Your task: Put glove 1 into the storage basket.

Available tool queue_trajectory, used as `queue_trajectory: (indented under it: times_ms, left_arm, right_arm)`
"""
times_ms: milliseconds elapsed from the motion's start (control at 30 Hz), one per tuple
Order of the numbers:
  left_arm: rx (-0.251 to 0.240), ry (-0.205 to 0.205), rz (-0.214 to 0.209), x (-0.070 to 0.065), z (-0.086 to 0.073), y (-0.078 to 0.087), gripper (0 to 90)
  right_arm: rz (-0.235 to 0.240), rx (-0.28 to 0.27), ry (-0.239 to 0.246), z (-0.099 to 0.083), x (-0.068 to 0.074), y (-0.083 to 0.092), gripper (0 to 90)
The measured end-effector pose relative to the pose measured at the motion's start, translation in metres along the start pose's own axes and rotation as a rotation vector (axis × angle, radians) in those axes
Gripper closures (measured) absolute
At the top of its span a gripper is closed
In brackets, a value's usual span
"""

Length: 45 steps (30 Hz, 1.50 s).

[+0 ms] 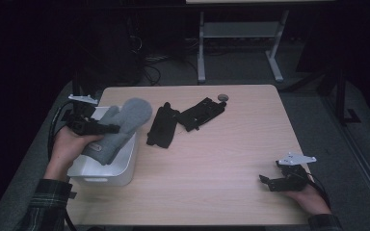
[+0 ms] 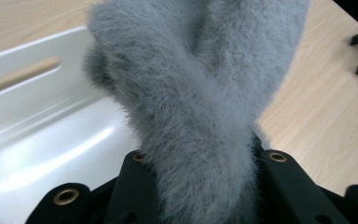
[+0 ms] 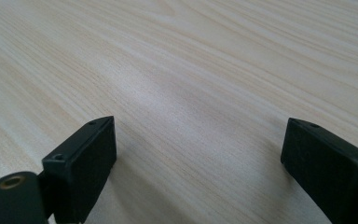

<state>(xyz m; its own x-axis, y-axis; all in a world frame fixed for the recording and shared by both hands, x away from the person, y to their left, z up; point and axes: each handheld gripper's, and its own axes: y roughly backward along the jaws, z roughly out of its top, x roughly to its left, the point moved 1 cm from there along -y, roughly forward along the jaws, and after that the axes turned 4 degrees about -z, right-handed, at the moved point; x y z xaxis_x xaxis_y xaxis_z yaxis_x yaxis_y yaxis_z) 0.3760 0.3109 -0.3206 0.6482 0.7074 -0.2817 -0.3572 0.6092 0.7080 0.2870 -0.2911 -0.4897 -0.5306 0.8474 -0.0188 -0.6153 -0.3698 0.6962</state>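
Grey fuzzy mitten hangs at the left of the high view, clamped between the jaws of the left gripper, partly over the white plastic bin at the table's left edge. Right of it, at upper centre, two black gloves and lie flat on the wooden table. At lower right, the right gripper rests low over bare wood, jaws apart with nothing between them.

A pale wooden table stands on grey carpet, a metal-legged desk frame behind in dim light.
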Motion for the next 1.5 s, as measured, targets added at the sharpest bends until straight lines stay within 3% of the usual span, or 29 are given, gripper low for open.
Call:
queue_trajectory:
  times_ms: [333, 600, 933, 1033, 1200, 1500]
  left_arm:
    - [0.019, 0.086, 0.042, 0.030, -0.025, -0.004, 68.7]
    - [0.072, 0.153, 0.053, 0.055, -0.044, -0.022, 68.6]
    - [0.125, 0.209, 0.093, 0.070, -0.056, -0.044, 64.3]
    - [0.141, 0.226, 0.110, 0.072, -0.059, -0.049, 60.1]
    - [0.160, 0.215, 0.147, 0.074, -0.061, -0.049, 46.7]
    - [0.090, 0.179, 0.195, 0.071, -0.056, -0.038, 22.7]
  right_arm:
    - [0.000, 0.000, 0.000, 0.000, 0.000, 0.000, 10.1]
    - [0.000, 0.000, 0.000, 0.000, 0.000, 0.000, 10.1]
    - [-0.001, -0.001, -0.003, 0.000, 0.000, 0.000, 10.1]
    - [0.000, -0.001, -0.003, 0.000, 0.000, 0.000, 10.1]
    - [0.000, 0.000, -0.002, 0.000, 0.000, 0.000, 10.1]
    - [-0.001, -0.002, 0.000, 0.000, 0.000, 0.000, 10.1]
